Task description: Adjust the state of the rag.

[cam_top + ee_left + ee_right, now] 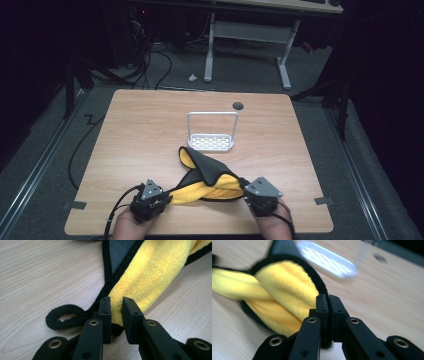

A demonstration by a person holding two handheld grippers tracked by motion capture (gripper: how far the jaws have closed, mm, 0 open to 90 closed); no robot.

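Note:
A yellow cloth (210, 189) with a grey back and black hem lies twisted near the table's front edge, stretched between my two grippers. My left gripper (167, 199) holds its left end. In the left gripper view the jaws (116, 301) pinch a yellow corner of the cloth (150, 272), and a black hanging loop (62, 317) lies on the wood beside them. My right gripper (246, 192) holds the right end. In the right gripper view its jaws (328, 298) stand pressed together on the black hem of the cloth (287, 282).
A white perforated rack (212, 142) with a tall wire handle stands at the table's middle, behind the cloth, and appears blurred in the right gripper view (327, 258). A round cable hole (238, 105) sits farther back. Bare wood (140, 135) stretches to the left and right.

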